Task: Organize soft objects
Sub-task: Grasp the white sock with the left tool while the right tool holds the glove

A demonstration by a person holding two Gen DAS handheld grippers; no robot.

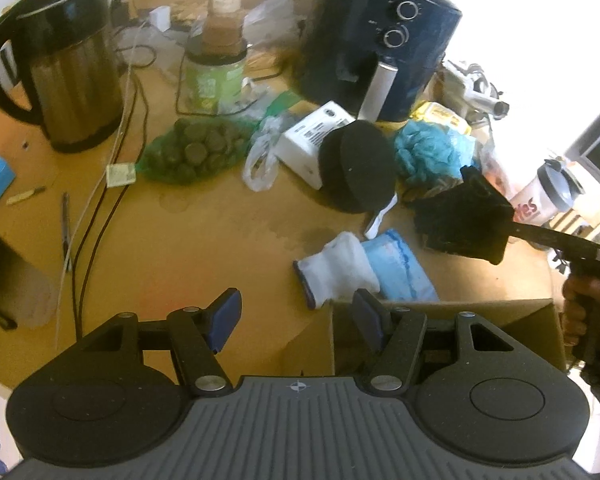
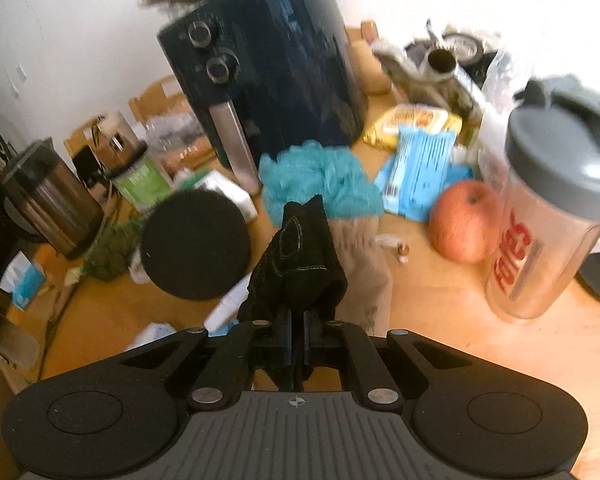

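My right gripper [image 2: 297, 344] is clamped tight on a black cloth [image 2: 300, 264], its blue pads pressed together with the fabric bunched between them and draped forward over the fingertips; from my left wrist view the same cloth [image 1: 466, 216] hangs off the table at the end of the right gripper, above the right edge of the wooden table [image 1: 220, 220], with my hand [image 1: 584, 304] gripping the handle below. My left gripper [image 1: 296, 322] stands partly spread with nothing between its blue pads [image 1: 226, 314]; it hovers over the near side of the table, its right finger over the edge of an open cardboard box [image 1: 532, 320]. Just beyond that box lie a white sock-like cloth with a blue cuff [image 1: 336, 268] and, touching it, a light blue folded cloth [image 1: 404, 268]. Further back a round black foam pad [image 1: 360, 164] leans against a white carton [image 1: 316, 136], with a teal mesh puff [image 1: 428, 152] just to its right. In my right wrist view a tan cloth [image 2: 364, 264] lies on the table under the held black one, near an apple [image 2: 464, 224] and a clear shaker bottle with a grey lid [image 2: 548, 208]. A dark air fryer [image 1: 384, 48] and a steel kettle [image 1: 68, 68] stand at the back
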